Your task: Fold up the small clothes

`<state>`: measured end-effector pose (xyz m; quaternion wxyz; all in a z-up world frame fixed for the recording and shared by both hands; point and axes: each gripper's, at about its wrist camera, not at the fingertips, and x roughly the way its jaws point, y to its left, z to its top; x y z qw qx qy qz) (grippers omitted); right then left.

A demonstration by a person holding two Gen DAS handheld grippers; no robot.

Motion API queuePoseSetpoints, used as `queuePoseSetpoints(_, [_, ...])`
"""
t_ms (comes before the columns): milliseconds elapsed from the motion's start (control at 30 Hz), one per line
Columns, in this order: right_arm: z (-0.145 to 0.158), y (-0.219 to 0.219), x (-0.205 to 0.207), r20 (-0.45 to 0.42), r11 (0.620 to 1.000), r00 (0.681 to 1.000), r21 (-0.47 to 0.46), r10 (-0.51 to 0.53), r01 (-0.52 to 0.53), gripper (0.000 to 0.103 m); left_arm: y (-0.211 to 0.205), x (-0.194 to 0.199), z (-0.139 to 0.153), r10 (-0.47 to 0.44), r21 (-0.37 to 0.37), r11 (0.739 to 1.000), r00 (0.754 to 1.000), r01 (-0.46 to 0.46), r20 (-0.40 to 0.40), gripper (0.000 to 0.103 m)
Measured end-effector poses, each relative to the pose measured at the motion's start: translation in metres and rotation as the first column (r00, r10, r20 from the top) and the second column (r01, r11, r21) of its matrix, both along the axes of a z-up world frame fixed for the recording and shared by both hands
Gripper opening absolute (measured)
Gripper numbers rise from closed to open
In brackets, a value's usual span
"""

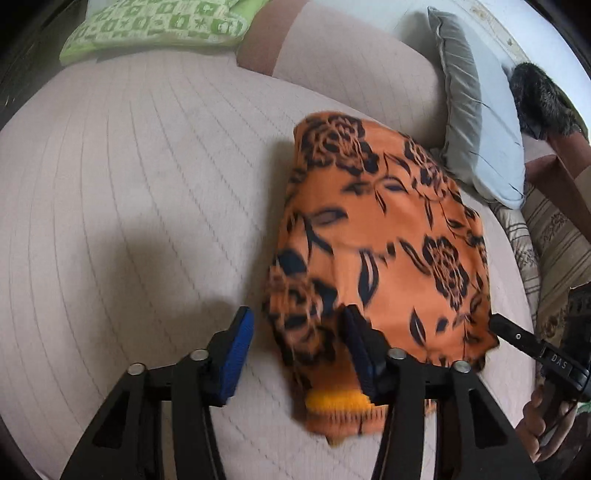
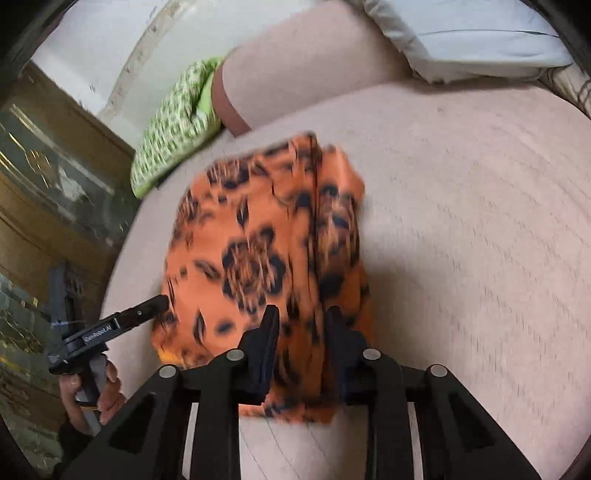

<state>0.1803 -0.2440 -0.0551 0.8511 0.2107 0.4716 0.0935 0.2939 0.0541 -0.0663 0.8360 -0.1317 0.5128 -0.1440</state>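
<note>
Both tools' jaws straddle orange floral garment [image 1: 376,236] on bed [image 1: 129,184].

We see the orange garment [image 1: 384,236] as soft, matt printed cloth with a ribbed knit yellow band at its edge. The bedcover [image 1: 129,184] looks like matt quilted fabric with stitched lines. The left gripper [image 1: 295,354] shows matt black plastic, round metal pins and textured blue pads [image 1: 238,354]. The green pillow [image 1: 155,26] is printed cloth.
</note>
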Motion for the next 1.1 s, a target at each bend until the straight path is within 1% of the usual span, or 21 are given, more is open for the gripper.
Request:
queuePoseSetpoints(67, [0.0, 0.007, -0.006, -0.013, 0.998, 1.0, -0.065, 0.007, -0.008, 0.028, 0.001, -0.01, -0.003, -0.004, -0.016, 1.0, 1.0, 0.004, 0.006, 0.044])
queuePoseSetpoints(100, [-0.003, 0.01, -0.008, -0.021, 0.996, 1.0, -0.084, 0.004, -0.005, 0.027, -0.002, -0.011, -0.004, -0.01, -0.008, 1.0, 1.0, 0.01, 0.02, 0.04])
queuePoseSetpoints(133, [-0.006, 0.011, -0.008, -0.028, 0.996, 1.0, -0.086, 0.007, -0.01, 0.023, -0.002, -0.009, -0.007, -0.01, -0.001, 1.0, 1.0, 0.01, 0.026, 0.034])
queuePoseSetpoints(167, [-0.007, 0.014, -0.006, -0.035, 0.995, 0.999, -0.101, 0.007, -0.011, 0.016, -0.003, -0.009, -0.01, -0.009, -0.013, 1.0, 1.0, 0.009, 0.015, 0.029])
queuePoseSetpoints(200, [-0.006, 0.011, -0.006, -0.038, 0.995, 0.999, -0.097, -0.003, -0.001, 0.015, -0.002, -0.009, -0.013, -0.016, -0.034, 0.999, 1.0, 0.017, 0.008, 0.016])
queuePoseSetpoints(233, [-0.003, 0.009, -0.005, -0.032, 0.997, 0.999, -0.075, -0.004, 0.002, 0.013, -0.002, -0.011, -0.013, -0.025, -0.048, 0.998, 1.0, 0.025, 0.016, 0.013])
queuePoseSetpoints(267, [0.003, 0.006, -0.006, -0.014, 0.998, 1.0, -0.063, -0.007, 0.006, 0.011, -0.004, -0.013, -0.011, -0.024, -0.032, 0.999, 0.999, 0.025, 0.035, 0.012])
queuePoseSetpoints(333, [0.012, 0.001, -0.012, 0.015, 0.996, 1.0, -0.089, -0.026, 0.028, 0.01, -0.006, -0.019, -0.01, -0.037, -0.002, 0.999, 0.998, 0.037, 0.056, 0.01])
queuePoseSetpoints(367, [0.011, -0.001, -0.011, 0.007, 0.994, 1.0, -0.104, -0.029, 0.03, 0.01, -0.006, -0.019, -0.013, -0.045, 0.002, 0.999, 0.998, 0.045, 0.046, 0.009])
queuePoseSetpoints(467, [-0.017, -0.002, 0.002, -0.069, 0.99, 0.996, -0.137, -0.051, 0.042, 0.01, -0.012, -0.015, -0.025, -0.061, 0.036, 0.998, 0.998, 0.061, 0.018, 0.009])
queuePoseSetpoints(567, [-0.015, -0.002, 0.004, -0.062, 0.988, 0.996, -0.147, -0.056, 0.046, 0.01, -0.009, -0.014, -0.028, -0.053, 0.04, 0.998, 0.998, 0.052, 0.024, 0.013])
queuePoseSetpoints(600, [-0.016, -0.001, 0.004, -0.065, 0.987, 0.997, -0.153, -0.05, 0.04, 0.011, -0.008, -0.014, -0.027, -0.044, 0.039, 0.998, 0.999, 0.043, 0.023, 0.017])
queuePoseSetpoints(633, [-0.019, -0.002, 0.003, -0.067, 0.985, 0.997, -0.168, -0.049, 0.037, 0.015, -0.005, -0.017, -0.026, -0.032, 0.036, 0.999, 0.999, 0.032, 0.024, 0.02])
queuePoseSetpoints(667, [-0.019, -0.004, 0.001, -0.063, 0.986, 0.996, -0.162, -0.057, 0.046, 0.029, -0.001, -0.022, -0.022, -0.018, 0.029, 0.999, 0.999, 0.018, 0.032, 0.021])
queuePoseSetpoints(733, [-0.016, -0.012, -0.007, -0.055, 0.992, 0.996, -0.107, -0.07, 0.064, 0.041, 0.004, -0.036, -0.013, 0.016, 0.035, 0.999, 0.998, -0.018, 0.061, 0.035])
queuePoseSetpoints(767, [-0.011, -0.017, -0.015, -0.033, 0.996, 0.997, -0.061, -0.075, 0.072, 0.044, 0.005, -0.049, -0.007, 0.033, 0.061, 0.997, 0.995, -0.039, 0.098, 0.04])
queuePoseSetpoints(800, [-0.008, -0.02, -0.022, -0.015, 0.996, 0.996, -0.038, -0.084, 0.084, 0.047, 0.004, -0.058, -0.004, 0.04, 0.1, 0.994, 0.991, -0.053, 0.127, 0.047])
queuePoseSetpoints(833, [-0.004, -0.018, -0.027, 0.008, 0.995, 0.995, -0.025, -0.099, 0.099, 0.055, 0.002, -0.065, -0.002, 0.041, 0.134, 0.989, 0.989, -0.061, 0.145, 0.049])
queuePoseSetpoints(867, [0.0, -0.016, -0.035, 0.03, 0.994, 0.993, -0.026, -0.11, 0.111, 0.059, -0.002, -0.074, 0.0, 0.038, 0.177, 0.982, 0.985, -0.069, 0.169, 0.049])
queuePoseSetpoints(933, [0.004, -0.006, -0.051, 0.051, 0.991, 0.992, -0.059, -0.115, 0.118, 0.061, -0.012, -0.092, 0.002, 0.022, 0.235, 0.97, 0.981, -0.068, 0.194, 0.049])
queuePoseSetpoints(1100, [0.002, 0.023, -0.088, 0.056, 0.986, 0.994, -0.13, -0.098, 0.105, 0.061, -0.033, -0.143, 0.015, -0.046, 0.309, 0.951, 0.967, -0.035, 0.252, 0.051])
